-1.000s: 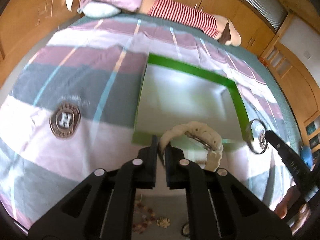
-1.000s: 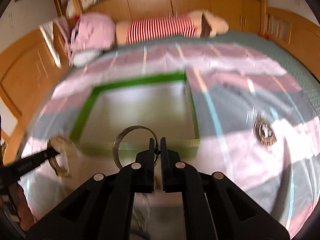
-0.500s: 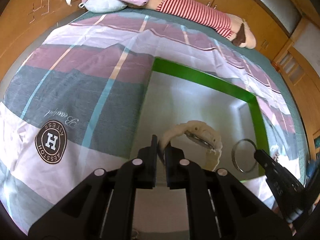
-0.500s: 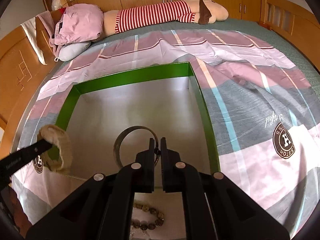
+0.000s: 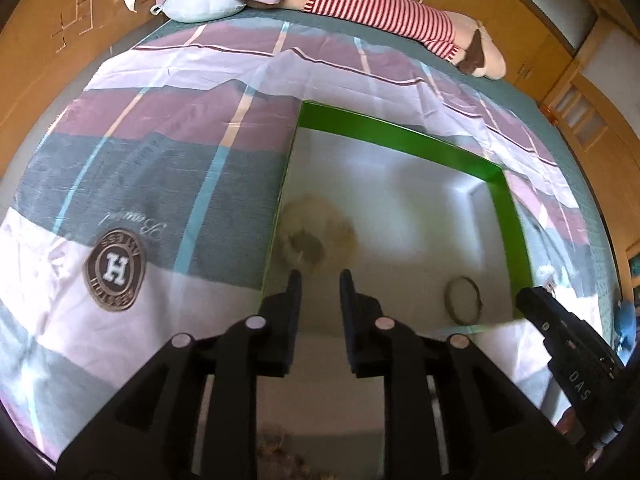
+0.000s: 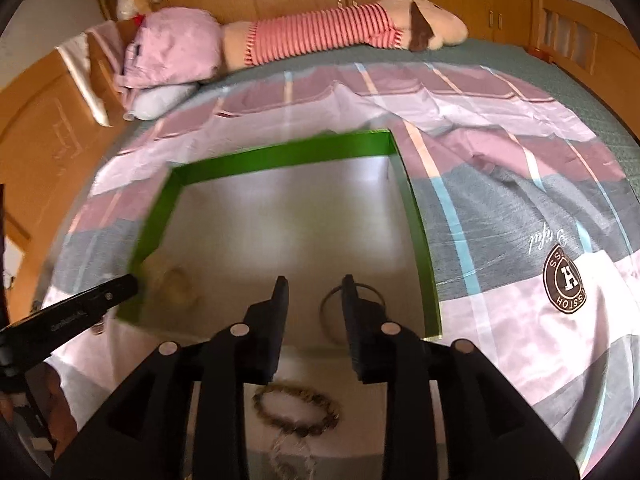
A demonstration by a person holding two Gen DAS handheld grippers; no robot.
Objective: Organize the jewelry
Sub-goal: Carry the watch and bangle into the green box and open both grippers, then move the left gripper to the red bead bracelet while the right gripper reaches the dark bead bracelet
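Observation:
A green-rimmed box [image 5: 400,136] [image 6: 280,156] with a pale floor lies on the bed. A cream beaded bracelet [image 5: 316,224] [image 6: 174,280], blurred, lies in its near left corner. A thin metal bangle [image 5: 462,300] [image 6: 334,308] lies in the near right part. My left gripper [image 5: 318,280] is open and empty just above the cream bracelet. My right gripper [image 6: 312,284] is open and empty over the bangle, whose right side its finger hides. A brown bead bracelet [image 6: 298,406] lies on the sheet under the right gripper.
The bed has a striped pink, grey and white sheet [image 5: 160,168] with a round H badge [image 5: 114,270]. A long striped plush toy [image 6: 320,36] and pink bedding [image 6: 172,44] lie at the head. More small jewelry [image 5: 280,456] lies near the front edge. Wooden cupboards surround the bed.
Both grippers have opened. The cream bracelet dropped from the left gripper into the box's left corner; the metal bangle dropped from the right gripper onto the box floor.

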